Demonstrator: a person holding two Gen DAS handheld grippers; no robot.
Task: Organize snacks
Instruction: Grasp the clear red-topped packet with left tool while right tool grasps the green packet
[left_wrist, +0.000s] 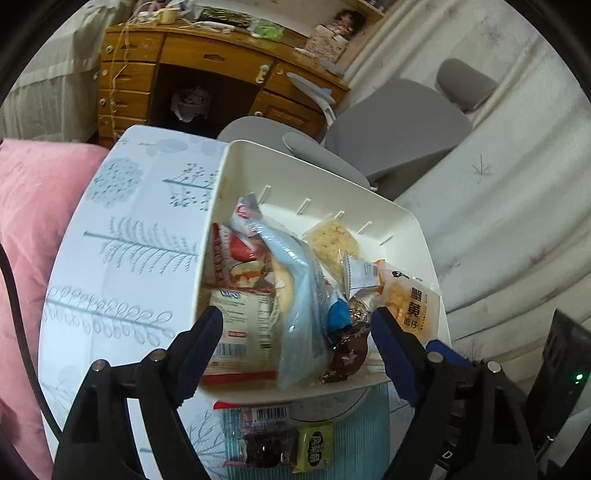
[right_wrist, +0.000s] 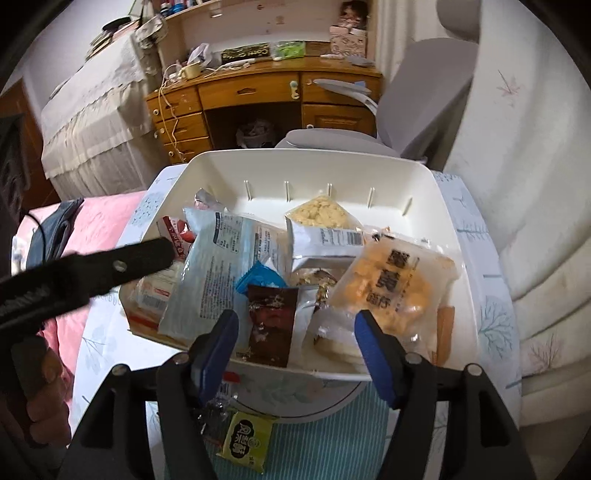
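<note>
Here, left tool (left_wrist: 295, 328) and right tool (right_wrist: 295, 332) released, empty, over snack bin (right_wrist: 424, 192)

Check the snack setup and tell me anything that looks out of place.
Two snacks lie outside the white bin, on the table by its near wall: a green packet and a clear dark-filled packet. Inside, the packets are heaped at random; the pale blue bag leans across others.

Both wrist cameras close above, angled steeply down past their jaws, sharing the cream plastic snack-filled bin (left_wrist: 413, 229) (right_wrist: 436, 206) and, far behind, the wooden drawer unit (left_wrist: 177, 70) (right_wrist: 258, 92).
</note>
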